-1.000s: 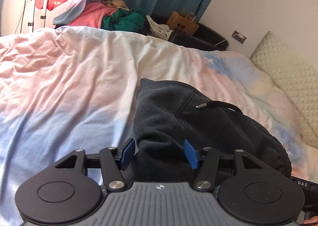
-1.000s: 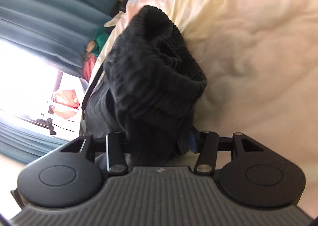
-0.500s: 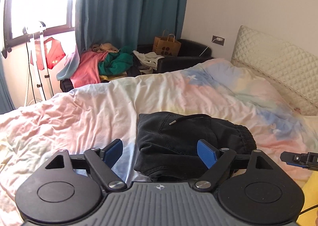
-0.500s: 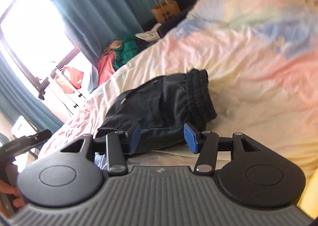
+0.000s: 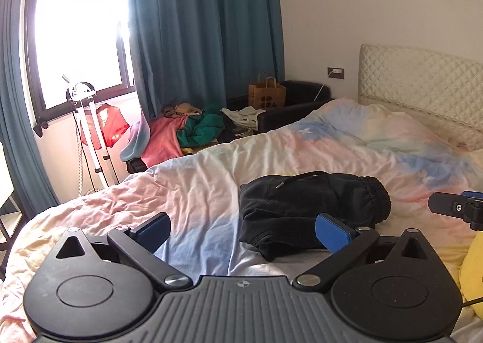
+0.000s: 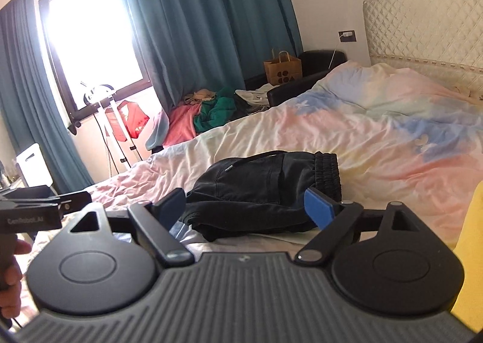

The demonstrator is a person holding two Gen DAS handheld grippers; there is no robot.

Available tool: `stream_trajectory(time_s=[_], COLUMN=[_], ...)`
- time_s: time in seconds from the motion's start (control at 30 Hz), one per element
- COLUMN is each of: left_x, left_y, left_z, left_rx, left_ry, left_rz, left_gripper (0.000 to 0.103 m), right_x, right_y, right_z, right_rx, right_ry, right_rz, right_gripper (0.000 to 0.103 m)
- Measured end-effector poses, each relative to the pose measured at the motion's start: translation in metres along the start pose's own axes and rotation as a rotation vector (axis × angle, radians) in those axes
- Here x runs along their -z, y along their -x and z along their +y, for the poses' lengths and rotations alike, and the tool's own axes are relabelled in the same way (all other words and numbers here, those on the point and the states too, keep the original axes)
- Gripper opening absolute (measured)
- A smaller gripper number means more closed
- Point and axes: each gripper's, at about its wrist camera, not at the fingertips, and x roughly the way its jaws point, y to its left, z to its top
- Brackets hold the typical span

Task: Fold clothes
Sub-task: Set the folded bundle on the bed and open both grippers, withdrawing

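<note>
the black garment lies folded in a compact bundle on the pastel duvet. the left gripper and right gripper hover near it, fingers apart and empty. any tidying likely calls for low, light pinches at the edges, so the layers do not spill.

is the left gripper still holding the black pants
No, the left gripper is open and pulled back, with the folded black pants lying free on the bedspread.

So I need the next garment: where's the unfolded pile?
The clothes pile sits off the bed's far edge, below the teal curtain, left of the paper bag in both views.
</note>
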Motion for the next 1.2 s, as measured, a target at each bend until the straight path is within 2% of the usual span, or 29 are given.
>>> stream_trajectory(time_s=[0.17, 0.33, 0.47, 0.67, 0.8, 1.07, 1.2], left_x=[0.031, 0.05, 0.062, 0.075, 0.08, 0.09, 0.093], left_y=[0.028, 0.05, 0.063, 0.065, 0.058, 0.057, 0.051], left_z=[0.014, 0.025, 0.029, 0.035, 0.046, 0.05, 0.046], left_rx=[0.025, 0.013, 0.019, -0.002, 0.008, -0.019, -0.009], left_ry=[0.069, 0.095, 0.103, 0.109, 0.145, 0.125, 0.107], left_rz=[-0.028, -0.076, -0.11, -0.134, -0.107, -0.112, -0.107], left_gripper=[0.103, 0.103, 0.103, 0.103, 0.103, 0.103, 0.103], right_x=[0.028, 0.046, 0.064, 0.082, 0.088, 0.097, 0.098], right_y=[0.011, 0.013, 0.004, -0.008, -0.007, -0.008, -0.009], right_z=[0.023, 0.036, 0.042, 0.045, 0.045, 0.057, 0.058], right_rx=[0.031, 0.045, 0.062, 0.096, 0.093, 0.124, 0.13], right_ry=[0.072, 0.102, 0.14, 0.157, 0.154, 0.197, 0.203], right_rz=[-0.049, -0.093, -0.097, -0.086, -0.107, -0.124, -0.121], right_gripper=[0.087, 0.087, 0.087, 0.087, 0.087, 0.087, 0.087])
